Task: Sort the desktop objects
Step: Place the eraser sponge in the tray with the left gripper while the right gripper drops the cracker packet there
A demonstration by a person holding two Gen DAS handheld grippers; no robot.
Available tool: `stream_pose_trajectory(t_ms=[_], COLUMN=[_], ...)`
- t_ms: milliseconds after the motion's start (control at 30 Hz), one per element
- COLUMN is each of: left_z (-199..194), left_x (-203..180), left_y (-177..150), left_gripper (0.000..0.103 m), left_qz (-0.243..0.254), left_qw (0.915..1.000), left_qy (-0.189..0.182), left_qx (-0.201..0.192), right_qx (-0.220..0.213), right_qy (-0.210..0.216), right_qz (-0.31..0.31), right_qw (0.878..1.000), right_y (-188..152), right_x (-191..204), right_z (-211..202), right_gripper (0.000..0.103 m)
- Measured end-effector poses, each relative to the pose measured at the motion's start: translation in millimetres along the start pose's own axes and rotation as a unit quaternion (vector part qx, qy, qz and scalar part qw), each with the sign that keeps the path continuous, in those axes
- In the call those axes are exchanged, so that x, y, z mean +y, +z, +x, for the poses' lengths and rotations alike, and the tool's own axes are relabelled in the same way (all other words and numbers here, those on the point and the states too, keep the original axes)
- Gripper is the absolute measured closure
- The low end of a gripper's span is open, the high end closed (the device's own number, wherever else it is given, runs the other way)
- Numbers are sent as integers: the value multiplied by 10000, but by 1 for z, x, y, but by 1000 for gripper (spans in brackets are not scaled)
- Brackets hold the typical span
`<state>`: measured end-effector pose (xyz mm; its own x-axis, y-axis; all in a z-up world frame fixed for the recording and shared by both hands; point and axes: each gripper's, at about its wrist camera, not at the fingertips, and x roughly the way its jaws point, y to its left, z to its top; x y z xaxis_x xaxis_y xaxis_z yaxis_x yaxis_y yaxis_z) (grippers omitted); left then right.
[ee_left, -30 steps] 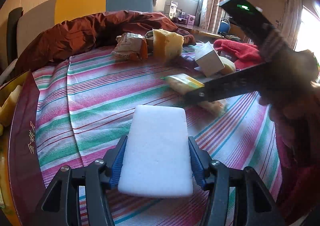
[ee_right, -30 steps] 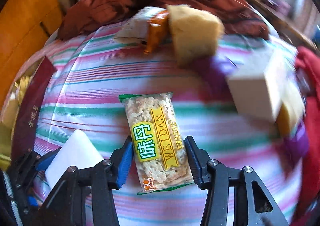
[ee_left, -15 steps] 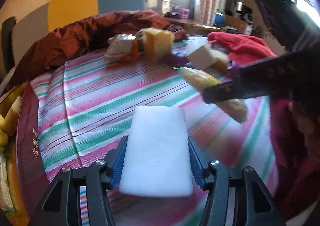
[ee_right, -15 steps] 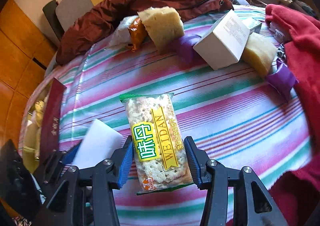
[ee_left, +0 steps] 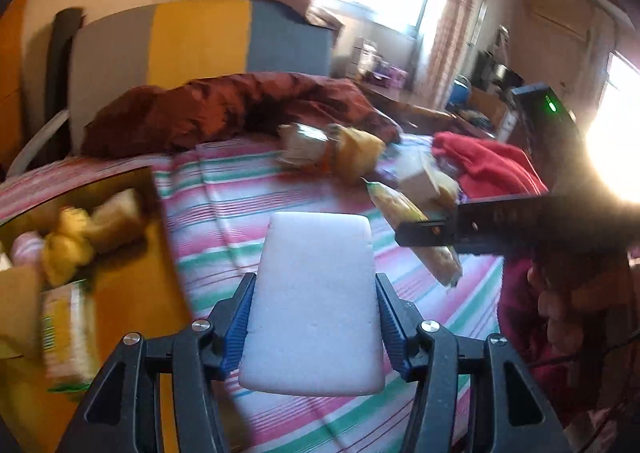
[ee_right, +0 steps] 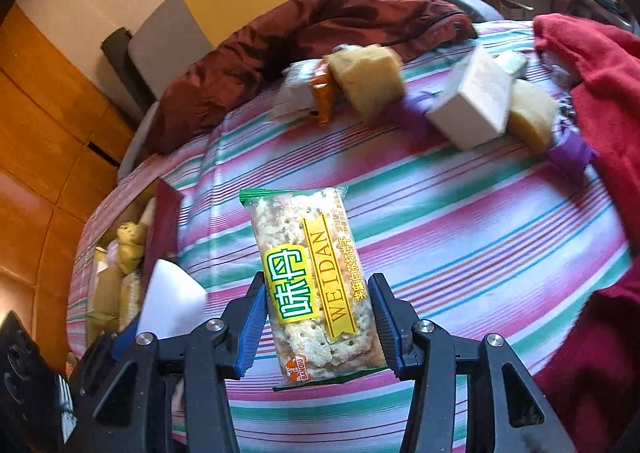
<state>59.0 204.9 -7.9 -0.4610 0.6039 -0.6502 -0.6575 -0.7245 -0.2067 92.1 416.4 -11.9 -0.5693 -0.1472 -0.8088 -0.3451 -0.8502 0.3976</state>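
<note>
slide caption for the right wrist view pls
Right tool grips a cracker packet above the striped cloth, open box at left.

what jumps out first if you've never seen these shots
Two held items fill the foreground: a white foam block clamped in the left claw, and a WEIDAN cracker packet clamped in the right claw, both above the pink and green striped cloth. To the left lies an open box already holding snacks.
</note>
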Motion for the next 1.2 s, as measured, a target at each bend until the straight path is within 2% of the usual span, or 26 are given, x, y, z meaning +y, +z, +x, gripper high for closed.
stream_pose_trajectory(t_ms=[200,467,567,700,867,1000,1100,1200], left_z=[-25,-37,-30,-18,-14,-10,-6,-5], left_x=[63,144,166,186,202,202,205,204], left_y=[-5,-5,-2,0,5,8,10,10], left_gripper=[46,46,45,45,45,46,45,44], left_qz=[-619,-1285,-1402,-1524,-1670,-1555,-1641,-1616], left_qw=[9970,9854,9810,9759,9719,9705,9700,9710], left_qy=[464,1103,1281,1402,1514,1725,1676,1639], left_qx=[49,175,402,693,680,653,636,654], right_qx=[88,330,442,555,585,575,552,522], right_qy=[292,558,587,540,221,124,33,188], right_qz=[-381,-974,-1133,-1317,-1434,-1378,-1326,-1239], right_qw=[9988,9931,9908,9883,9877,9887,9896,9907], right_y=[-5,-11,-12,-11,-9,-6,-1,2], right_x=[54,134,161,189,209,215,213,209], right_z=[10,39,53,76,102,114,122,124], right_gripper=[53,53,53,53,53,57,57,57])
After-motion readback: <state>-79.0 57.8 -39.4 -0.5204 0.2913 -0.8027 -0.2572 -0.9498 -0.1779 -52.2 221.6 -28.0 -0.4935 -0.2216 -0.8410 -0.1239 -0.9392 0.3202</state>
